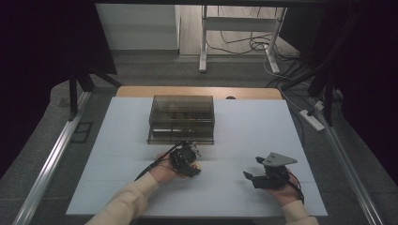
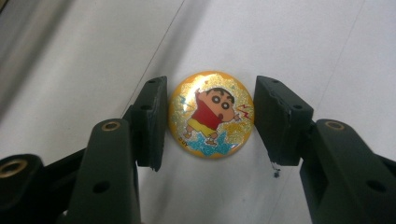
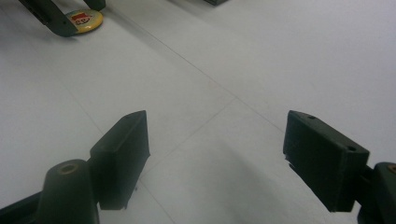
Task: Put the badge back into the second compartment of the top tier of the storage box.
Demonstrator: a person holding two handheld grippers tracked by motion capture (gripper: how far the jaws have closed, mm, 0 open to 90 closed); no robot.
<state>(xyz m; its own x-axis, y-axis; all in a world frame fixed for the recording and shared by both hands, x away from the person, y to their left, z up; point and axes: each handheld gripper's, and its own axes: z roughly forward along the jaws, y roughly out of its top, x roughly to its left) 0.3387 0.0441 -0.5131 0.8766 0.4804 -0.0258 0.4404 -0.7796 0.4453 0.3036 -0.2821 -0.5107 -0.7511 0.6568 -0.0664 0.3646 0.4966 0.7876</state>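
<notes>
The round badge [image 2: 211, 114], printed with a cartoon boy and no legible lettering, lies flat on the white worktop [image 2: 327, 46] between the left gripper [image 2: 210, 119]'s spread fingers [image 2: 152, 121]. The right gripper [image 3: 217, 158]'s fingers [image 3: 121, 156] are spread over bare worktop, well apart from the badge.

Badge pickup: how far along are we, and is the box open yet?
Done: the left gripper is lined up, jaws open either side of the round cartoon badge, which lies flat on the white table. No grasp yet. The right gripper is open and holds nothing. The smoky plastic box looks closed.
</notes>
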